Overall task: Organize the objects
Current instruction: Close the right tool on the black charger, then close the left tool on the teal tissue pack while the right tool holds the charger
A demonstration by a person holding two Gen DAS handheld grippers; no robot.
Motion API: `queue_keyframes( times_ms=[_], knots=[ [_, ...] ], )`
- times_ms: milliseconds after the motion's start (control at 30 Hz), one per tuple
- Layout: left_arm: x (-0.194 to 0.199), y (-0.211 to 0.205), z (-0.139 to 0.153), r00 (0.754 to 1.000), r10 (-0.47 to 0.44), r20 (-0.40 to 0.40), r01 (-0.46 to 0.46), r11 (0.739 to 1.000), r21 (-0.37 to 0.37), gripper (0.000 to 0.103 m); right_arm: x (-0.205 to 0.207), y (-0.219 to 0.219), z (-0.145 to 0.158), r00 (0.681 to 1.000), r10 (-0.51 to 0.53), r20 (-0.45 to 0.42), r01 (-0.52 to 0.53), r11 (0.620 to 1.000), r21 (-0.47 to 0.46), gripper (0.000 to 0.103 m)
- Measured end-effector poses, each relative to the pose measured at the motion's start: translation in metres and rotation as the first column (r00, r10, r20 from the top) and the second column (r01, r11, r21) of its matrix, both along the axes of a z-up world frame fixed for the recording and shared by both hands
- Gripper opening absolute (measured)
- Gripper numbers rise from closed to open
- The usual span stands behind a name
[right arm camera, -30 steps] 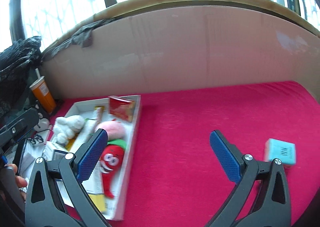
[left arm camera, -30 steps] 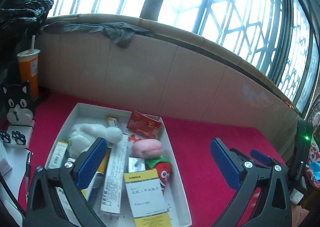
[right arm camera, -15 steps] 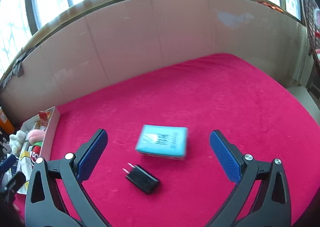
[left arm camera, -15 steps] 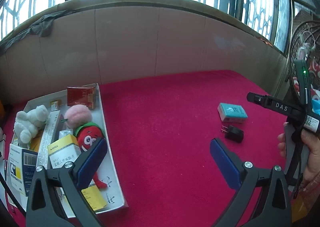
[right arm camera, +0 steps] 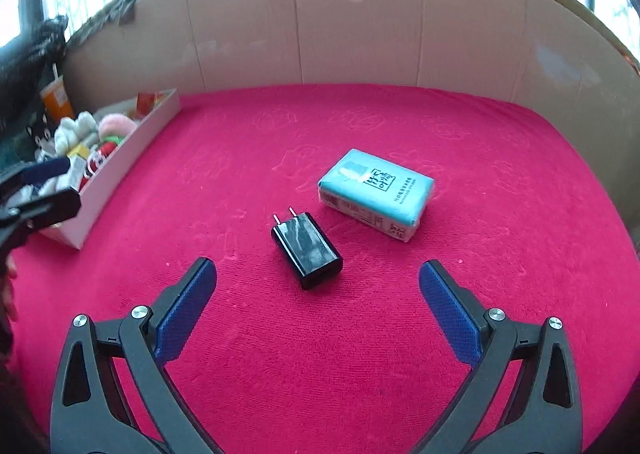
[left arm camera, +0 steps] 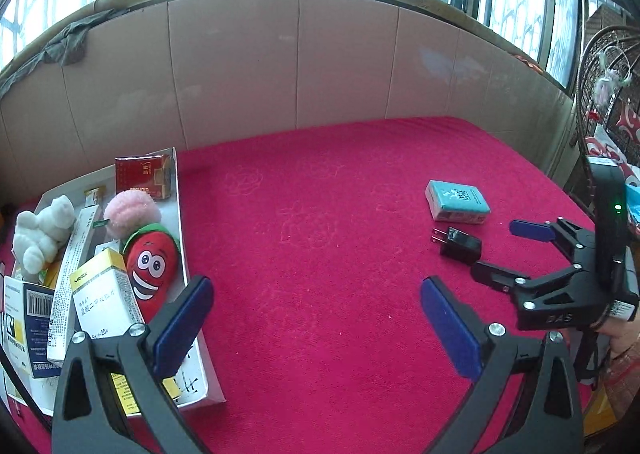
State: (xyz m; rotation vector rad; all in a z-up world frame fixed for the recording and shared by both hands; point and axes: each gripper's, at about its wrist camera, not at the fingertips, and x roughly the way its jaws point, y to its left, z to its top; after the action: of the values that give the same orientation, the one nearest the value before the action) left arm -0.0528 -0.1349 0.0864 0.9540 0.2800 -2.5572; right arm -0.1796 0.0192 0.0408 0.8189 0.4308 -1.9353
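On the red, towel-like cloth [right arm camera: 360, 334] covering the table, a glossy black charger [right arm camera: 307, 255] lies flat, a blocky slab with two metal prongs pointing away. Just beyond it, near but apart, rests a soft teal tissue pack [right arm camera: 376, 193] in crinkly wrap. The right claw [right arm camera: 318, 310] hangs over the cloth just short of the charger, its blue ribbed pads spread wide and gripping nothing. The left claw [left arm camera: 316, 326] is likewise spread and empty, beside a shallow white cardboard tray [left arm camera: 196, 366] at the left. That tray is crowded with a fuzzy red strawberry toy [left arm camera: 150, 270], a pink pompom [left arm camera: 132, 209], a white plush [left arm camera: 40, 230] and paper medicine boxes [left arm camera: 106, 294].
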Motion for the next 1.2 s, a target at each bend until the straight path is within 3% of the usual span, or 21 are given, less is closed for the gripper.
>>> queue_keyframes(
  times_ms=[167, 233, 400, 500, 567, 700, 733, 833, 933, 1200],
  knots=[
    [-0.001, 0.001, -0.002, 1.0, -0.007, 0.005, 0.007, 1.0, 0.002, 0.103, -0.012, -0.02, -0.009, 1.0, 0.026, 0.018, -0.027, 0.999, 0.035, 0.09],
    [-0.001, 0.001, -0.003, 1.0, -0.013, 0.004, 0.013, 1.0, 0.01, 0.103, -0.013, -0.027, -0.013, 0.998, 0.051, 0.028, -0.053, 0.997, 0.058, 0.076],
    [-0.004, 0.002, -0.003, 0.999, -0.032, 0.011, 0.032, 0.999, 0.01, 0.103, -0.013, -0.044, -0.023, 0.995, 0.089, 0.042, -0.093, 0.989, 0.113, 0.072],
    [-0.01, 0.002, -0.002, 0.998, -0.068, 0.007, 0.068, 0.998, 0.009, 0.103, -0.01, -0.043, -0.022, 0.993, 0.114, 0.033, -0.117, 0.987, 0.112, 0.055],
    [-0.017, 0.004, 0.0, 0.995, -0.101, 0.003, 0.101, 0.995, -0.02, 0.103, -0.008, -0.042, -0.022, 0.992, 0.121, 0.025, -0.123, 0.985, 0.118, 0.052],
    [-0.039, 0.014, 0.005, 0.98, -0.2, 0.019, 0.201, 0.976, -0.089, 0.103, -0.007, -0.039, -0.021, 0.992, 0.124, 0.017, -0.126, 0.985, 0.12, 0.029],
    [-0.045, 0.017, 0.006, 0.973, -0.231, 0.023, 0.232, 0.967, -0.106, 0.103, -0.007, -0.038, -0.02, 0.992, 0.124, 0.018, -0.126, 0.985, 0.122, 0.029],
    [-0.069, 0.029, 0.006, 0.937, -0.345, 0.059, 0.35, 0.929, -0.122, 0.103, -0.006, -0.029, -0.019, 0.993, 0.116, 0.028, -0.119, 0.985, 0.127, 0.029],
    [-0.097, 0.044, -0.001, 0.865, -0.495, 0.08, 0.501, 0.858, -0.113, 0.103, -0.005, -0.007, -0.018, 0.997, 0.066, 0.044, -0.071, 0.99, 0.119, 0.029],
    [-0.177, 0.067, -0.017, 0.732, -0.669, 0.128, 0.681, 0.713, -0.169, 0.103, -0.002, 0.057, -0.019, 0.989, -0.075, 0.125, 0.071, 0.997, 0.036, 0.029]
  ],
)
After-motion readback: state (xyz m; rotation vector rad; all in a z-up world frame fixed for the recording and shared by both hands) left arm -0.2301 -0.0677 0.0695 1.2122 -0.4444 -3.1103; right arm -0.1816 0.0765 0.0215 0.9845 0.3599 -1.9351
